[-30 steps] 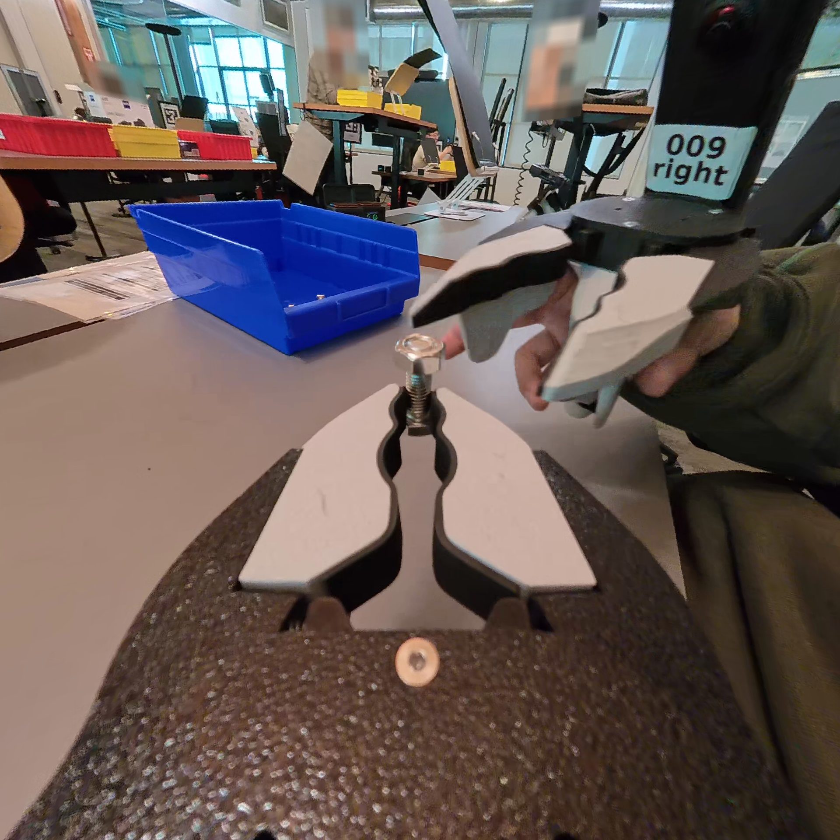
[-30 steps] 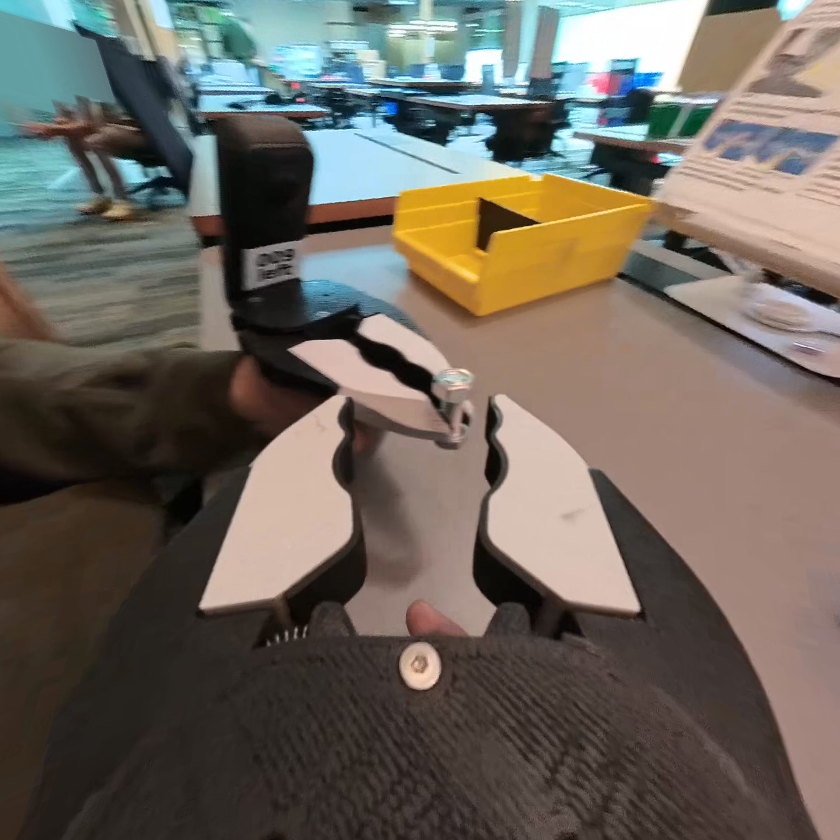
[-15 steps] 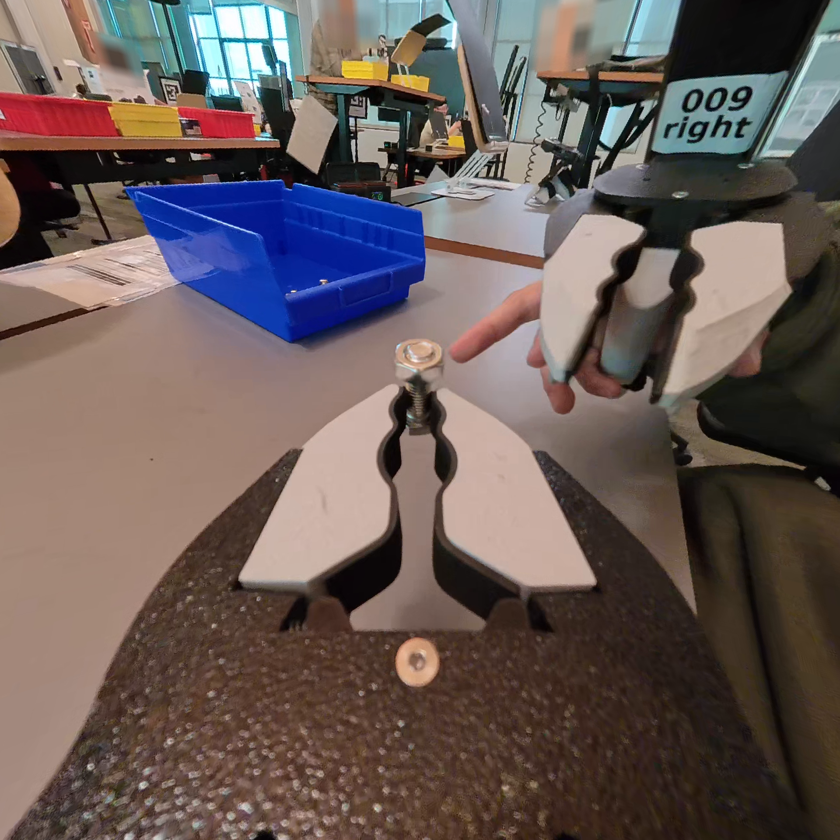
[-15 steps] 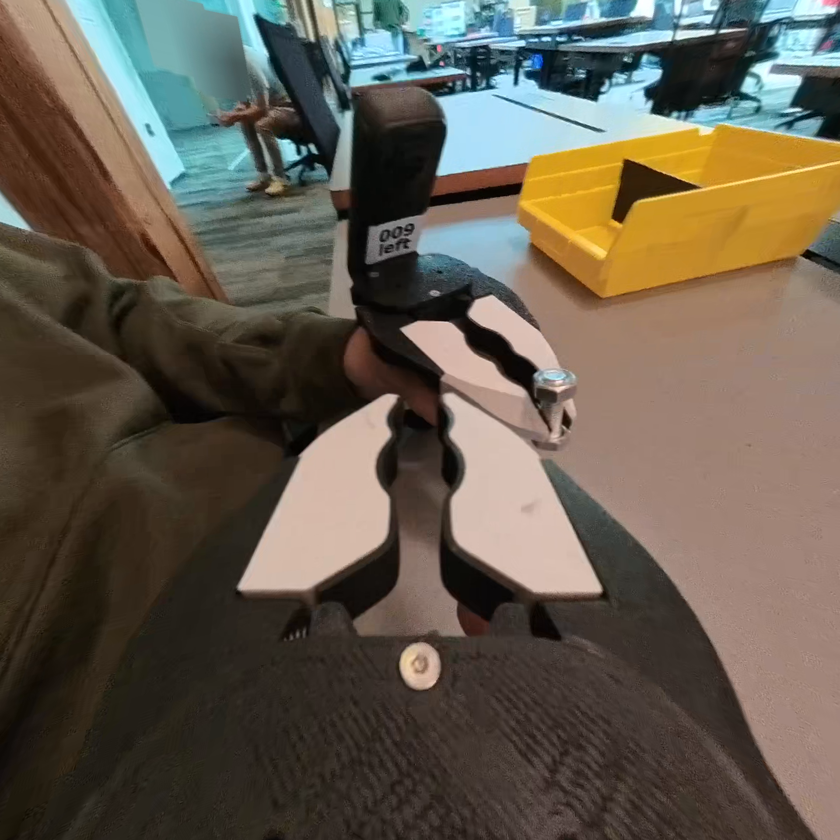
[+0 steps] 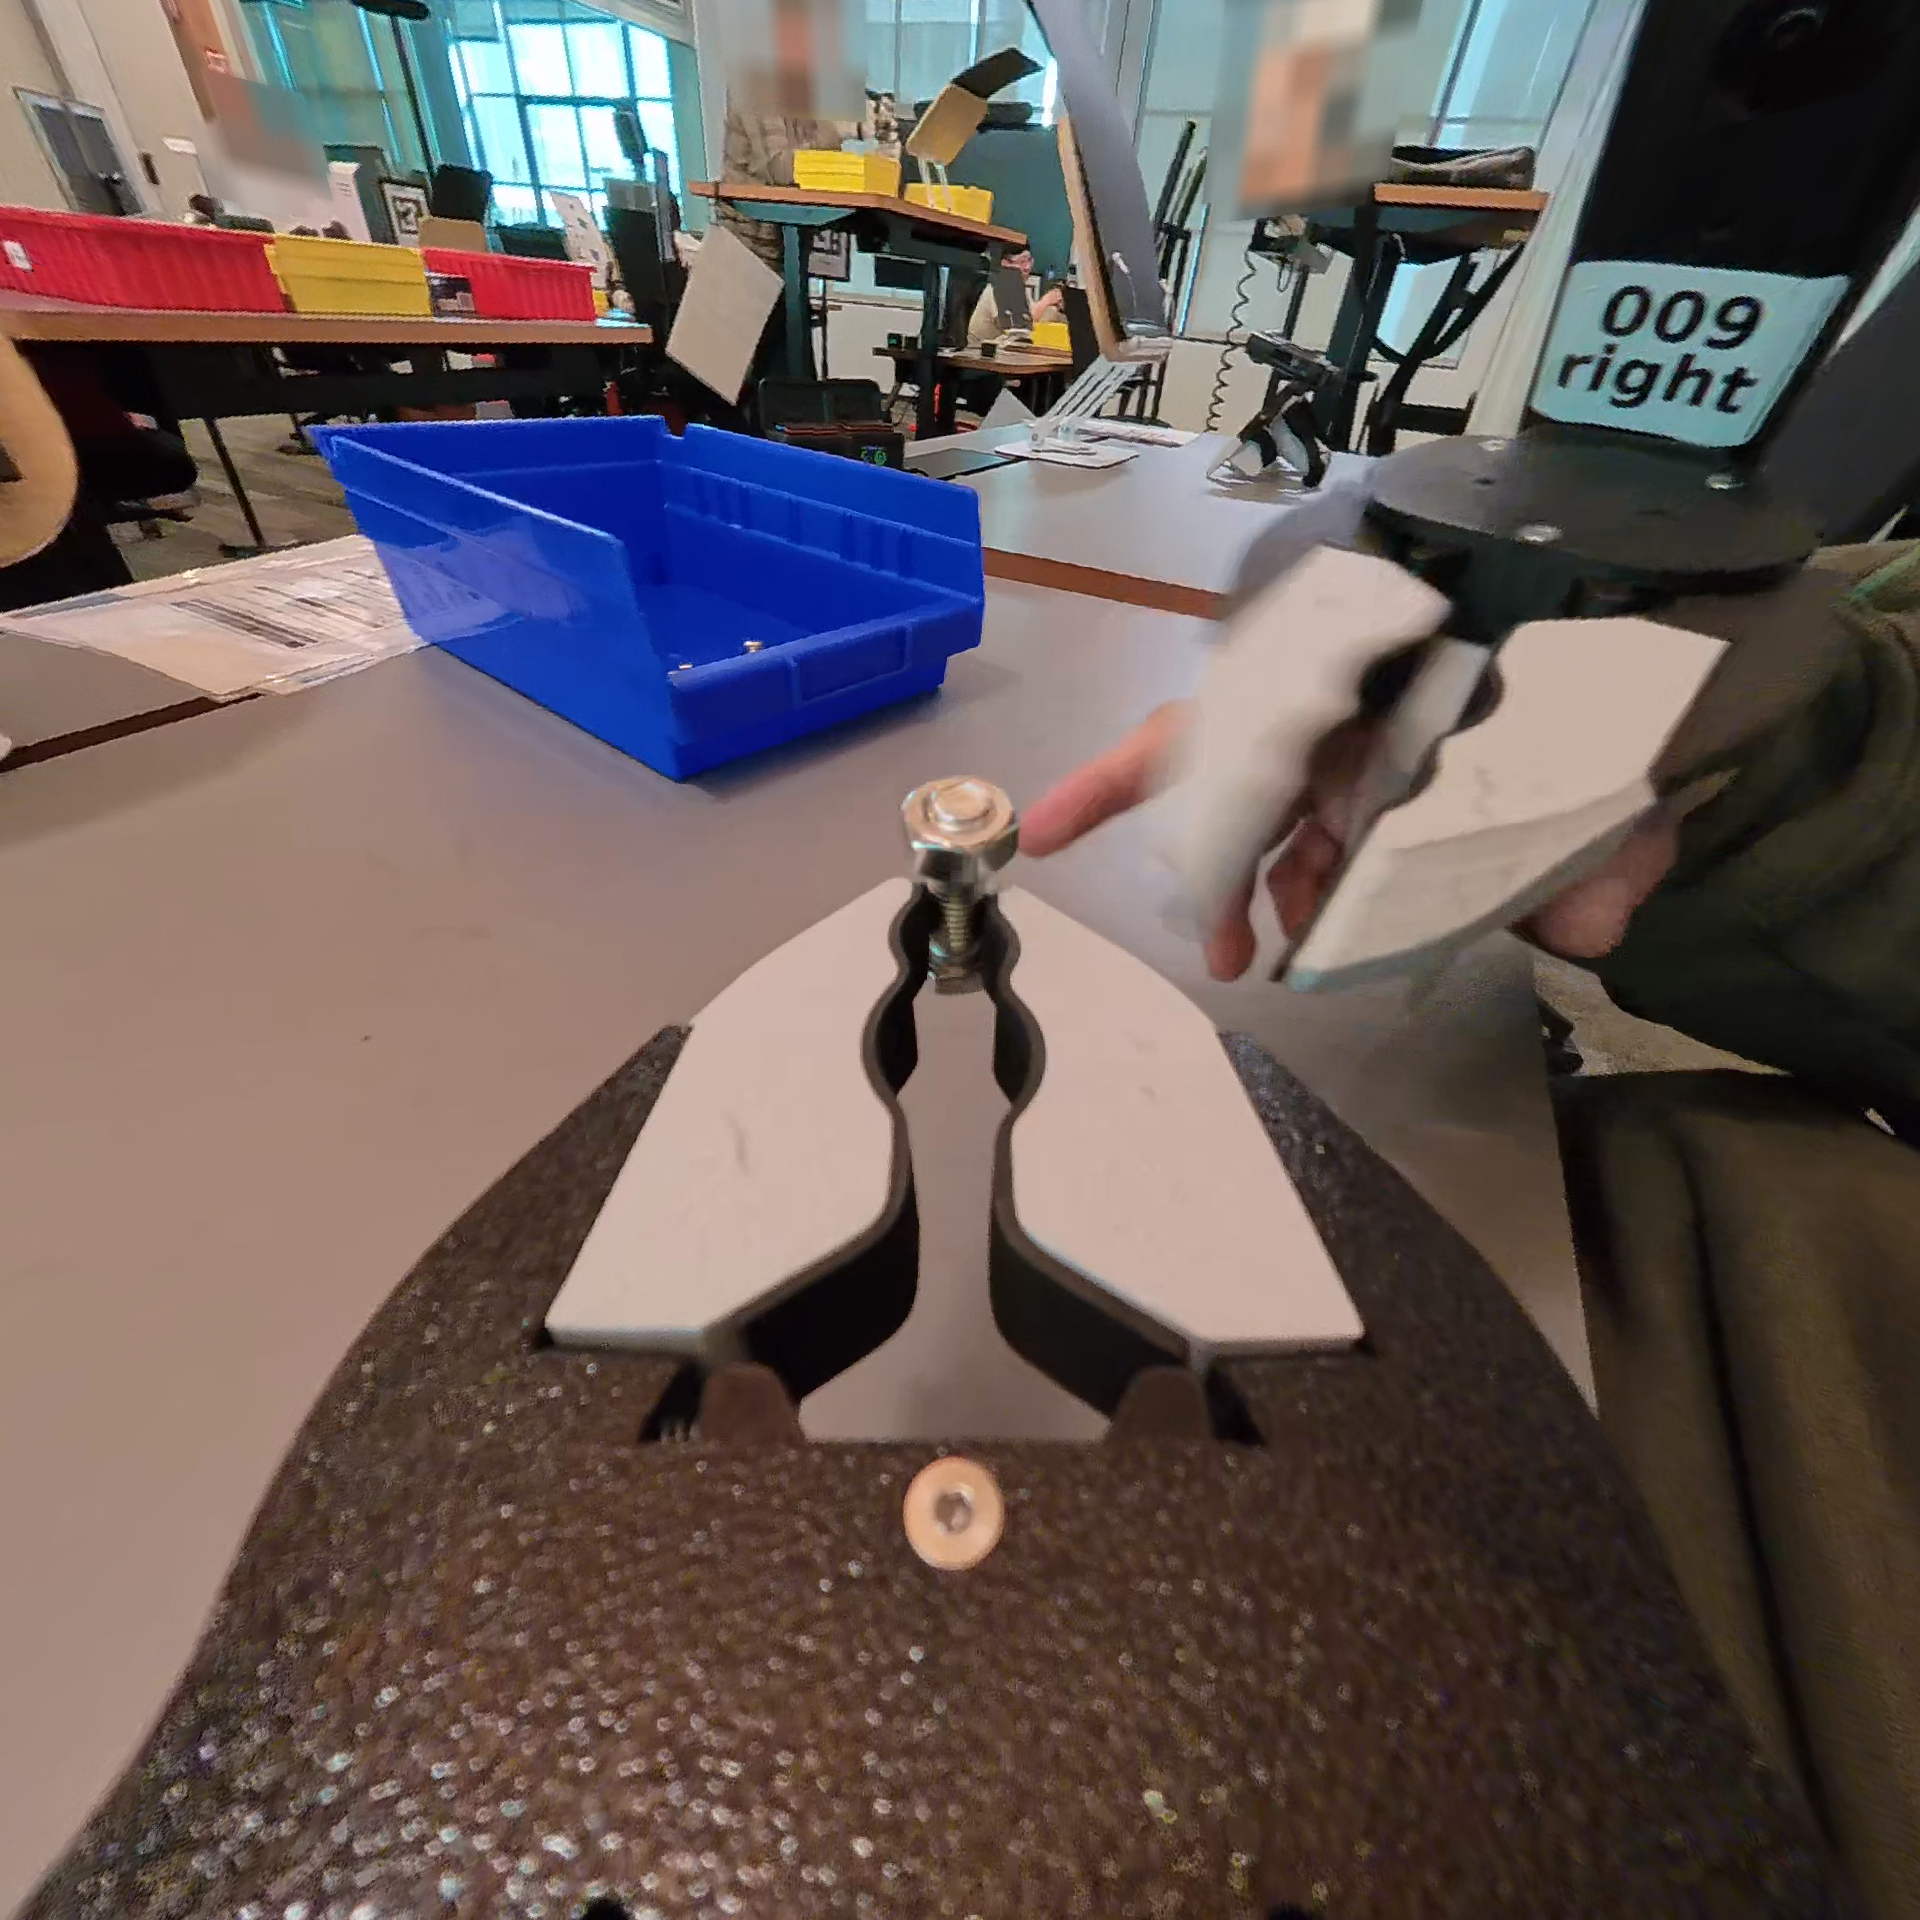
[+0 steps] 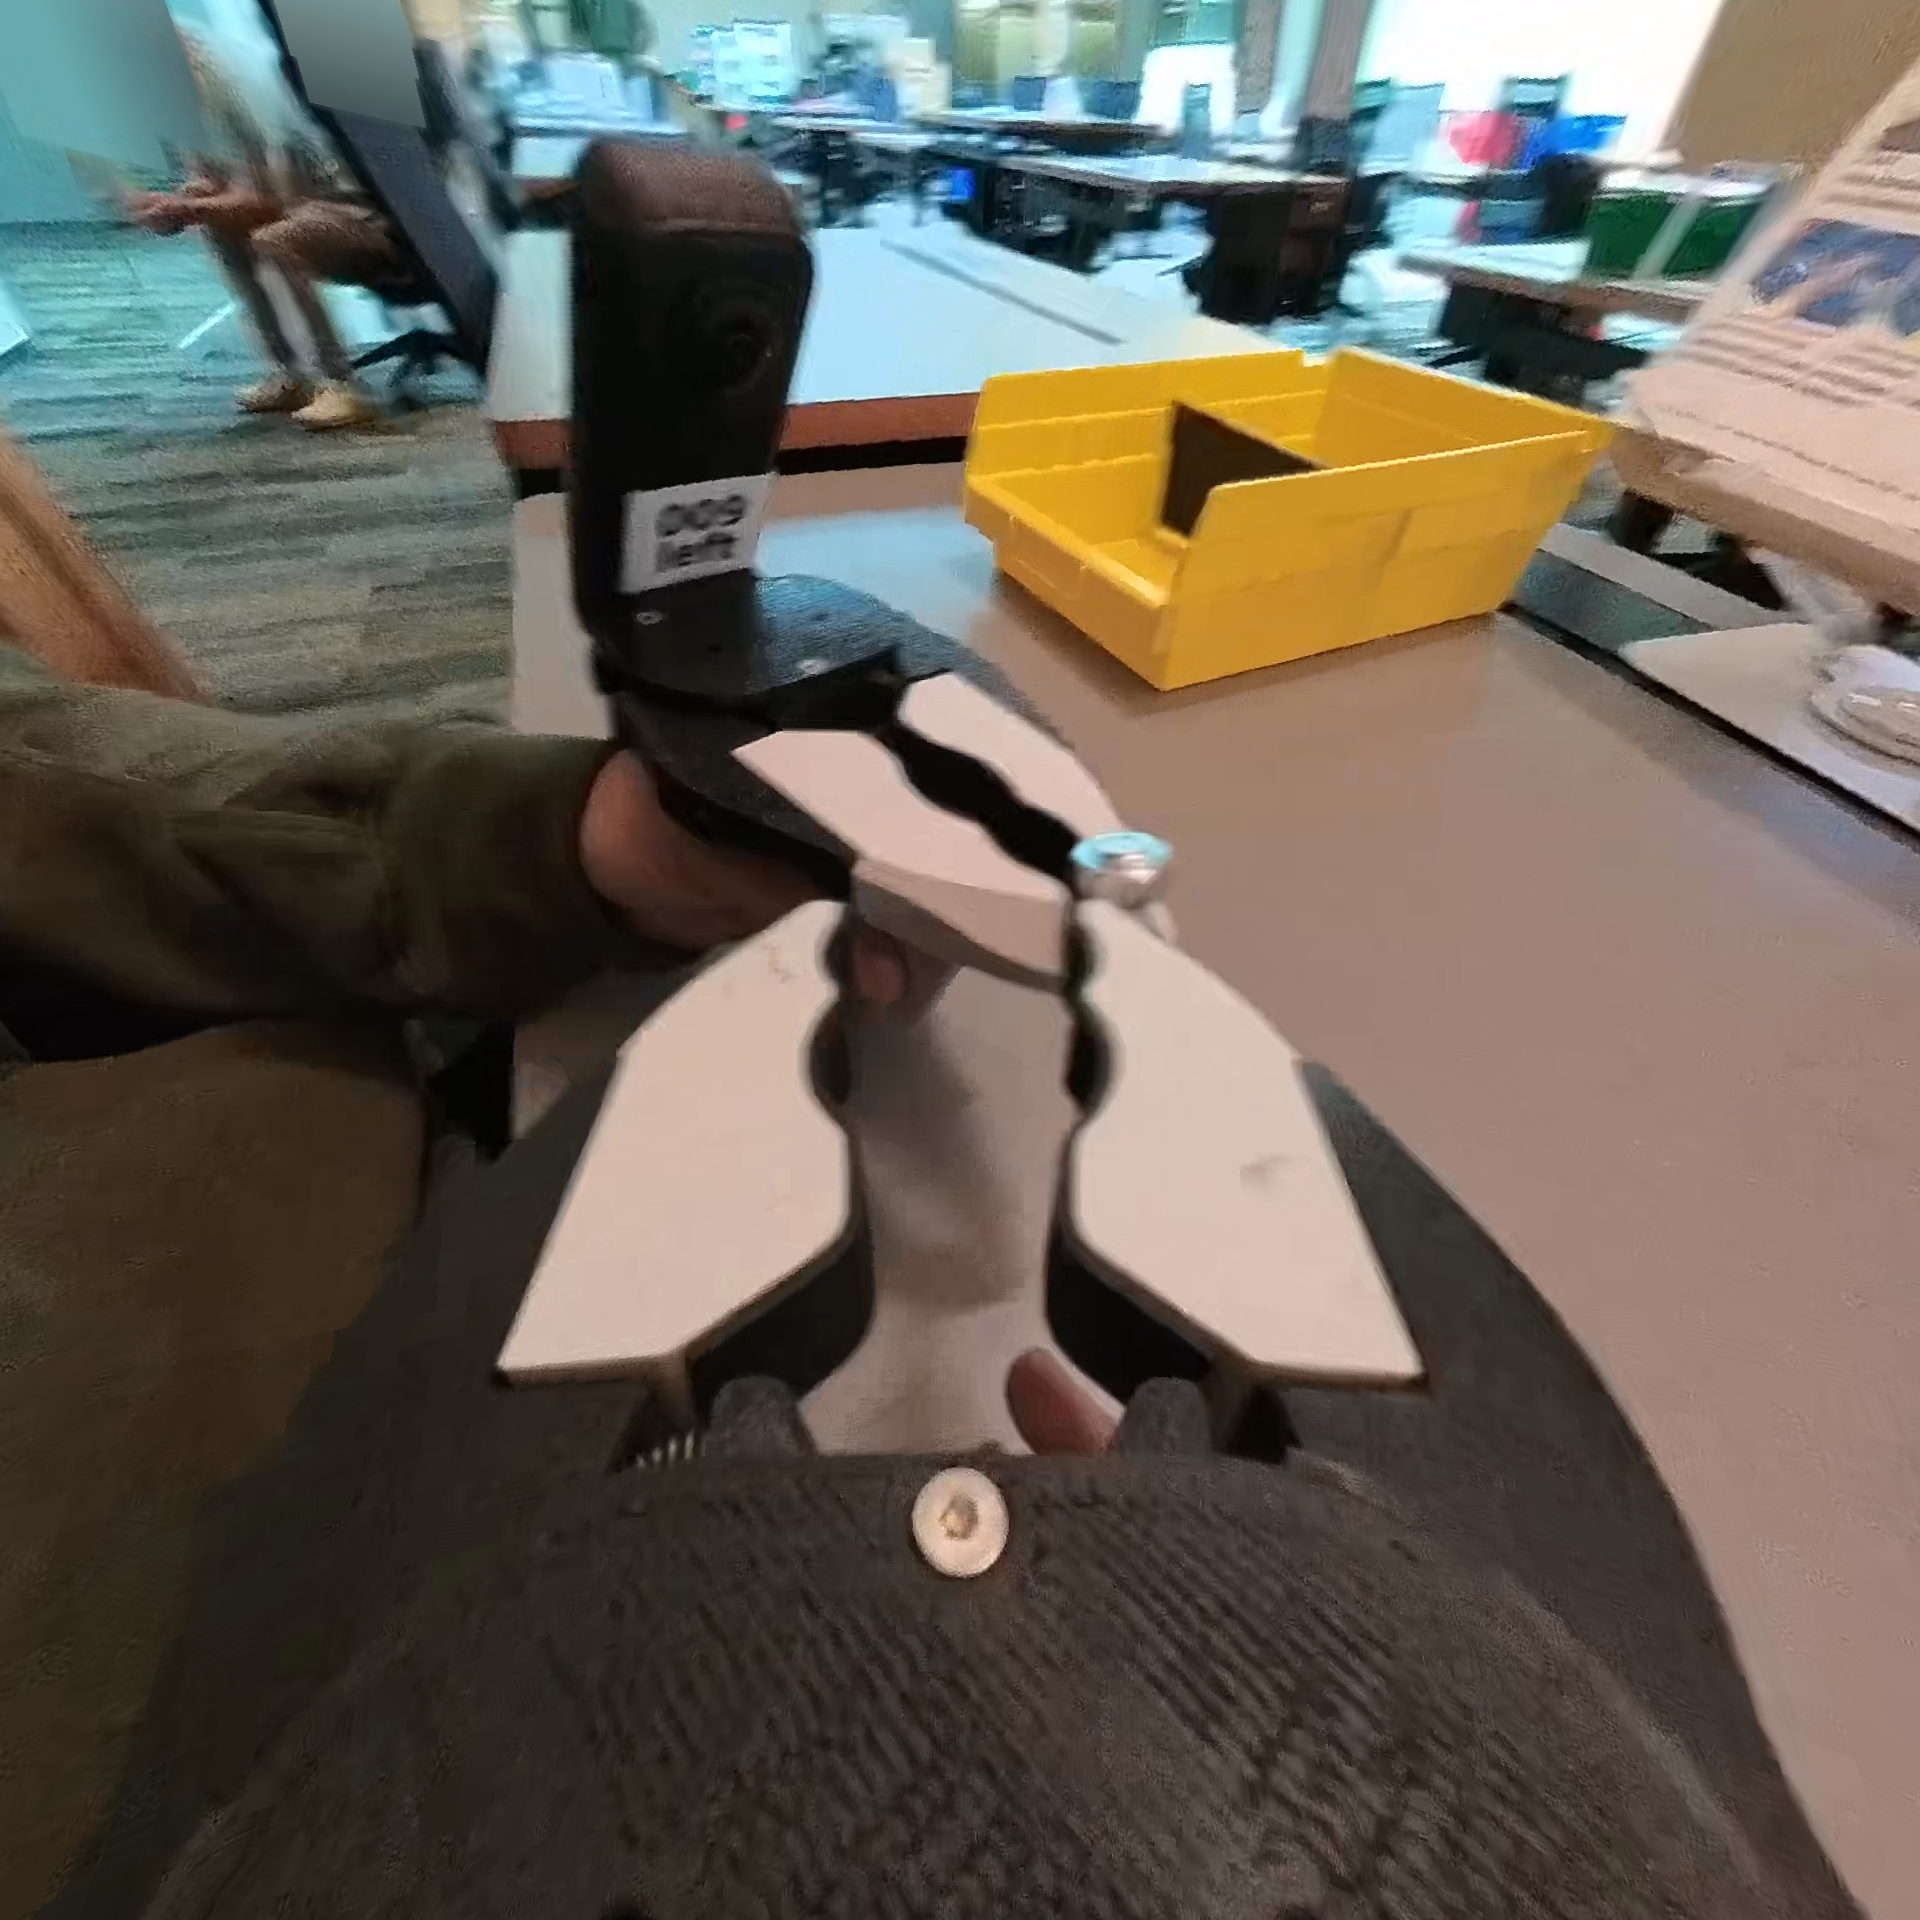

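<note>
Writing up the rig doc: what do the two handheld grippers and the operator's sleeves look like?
Both grippers, left gripper and right gripper, have flat pale-grey fingers with wavy black inner edges, on a rough black speckled body. Each carries a black upright post with a white label. Sleeves are olive green.

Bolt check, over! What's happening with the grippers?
Left gripper shut on upright bolt. Right gripper open, empty, beside it. Blue bin behind, apart.

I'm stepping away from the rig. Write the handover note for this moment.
Left gripper: shut on the bolt, held upright by its threaded shank, nut at the top.
Right gripper: open, empty, just beside the bolt, above the grey table.
Blue bin: behind the bolt, a few small metal parts inside.
Yellow bin: farther off, black divider inside.
Done and left: no job stated, cannot tell.
</note>
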The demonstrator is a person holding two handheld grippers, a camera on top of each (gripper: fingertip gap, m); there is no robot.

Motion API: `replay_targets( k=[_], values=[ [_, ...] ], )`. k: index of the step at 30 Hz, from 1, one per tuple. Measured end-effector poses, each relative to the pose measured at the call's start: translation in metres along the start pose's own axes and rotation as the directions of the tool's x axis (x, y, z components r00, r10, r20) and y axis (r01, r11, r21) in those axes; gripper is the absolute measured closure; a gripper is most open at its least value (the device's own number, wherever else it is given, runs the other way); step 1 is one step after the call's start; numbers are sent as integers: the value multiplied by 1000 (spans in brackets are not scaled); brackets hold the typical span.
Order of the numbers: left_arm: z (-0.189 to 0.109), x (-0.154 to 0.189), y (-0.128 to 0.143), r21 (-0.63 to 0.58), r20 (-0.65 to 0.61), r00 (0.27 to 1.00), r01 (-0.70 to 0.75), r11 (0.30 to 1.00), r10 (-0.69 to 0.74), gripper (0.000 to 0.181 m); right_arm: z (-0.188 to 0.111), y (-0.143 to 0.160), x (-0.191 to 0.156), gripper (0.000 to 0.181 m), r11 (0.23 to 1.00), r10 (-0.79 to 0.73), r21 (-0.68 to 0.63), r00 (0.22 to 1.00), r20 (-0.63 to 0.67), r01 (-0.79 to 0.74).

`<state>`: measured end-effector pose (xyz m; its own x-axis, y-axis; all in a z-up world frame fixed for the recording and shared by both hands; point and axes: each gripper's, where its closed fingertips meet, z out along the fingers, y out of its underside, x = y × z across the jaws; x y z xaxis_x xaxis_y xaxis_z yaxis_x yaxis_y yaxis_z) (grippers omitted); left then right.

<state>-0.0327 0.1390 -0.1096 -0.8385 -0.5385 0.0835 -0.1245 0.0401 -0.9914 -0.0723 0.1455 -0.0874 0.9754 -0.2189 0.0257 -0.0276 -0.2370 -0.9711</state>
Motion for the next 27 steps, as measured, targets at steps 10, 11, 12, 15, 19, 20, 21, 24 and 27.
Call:
replay_targets(
  k=[10,11,12,15,19,20,21,24,27],
  values=[
    [3,12,2,-15,-58,997,-49,999,48,172,-7,-7,27,145,997,-63,24,981,-186,68],
    [3,14,2,-15,-67,996,-52,999,51,172,-8,-8,26,151,998,-47,39,983,-175,55],
    [4,15,2,-13,-77,996,-55,998,54,173,-8,-7,25,155,998,-37,40,987,-158,44],
    [5,19,3,-21,-91,994,-69,997,67,173,-6,-1,22,164,999,-46,21,990,-134,50],
    [5,18,3,-20,-76,994,-75,997,73,172,-3,1,23,164,997,-75,5,987,-145,76],
    [5,17,1,-7,-70,995,-78,997,77,172,-4,0,23,164,998,-68,8,987,-148,69],
    [5,17,-1,13,-64,995,-80,997,81,172,-3,-2,23,164,998,-49,25,988,-149,53],
    [4,17,-5,43,-59,995,-77,996,79,170,-5,-8,27,164,992,67,113,989,-132,-53],
    [4,15,-7,52,-50,996,-70,996,72,168,-6,-9,32,164,970,186,174,978,-98,-168]
  ],
)
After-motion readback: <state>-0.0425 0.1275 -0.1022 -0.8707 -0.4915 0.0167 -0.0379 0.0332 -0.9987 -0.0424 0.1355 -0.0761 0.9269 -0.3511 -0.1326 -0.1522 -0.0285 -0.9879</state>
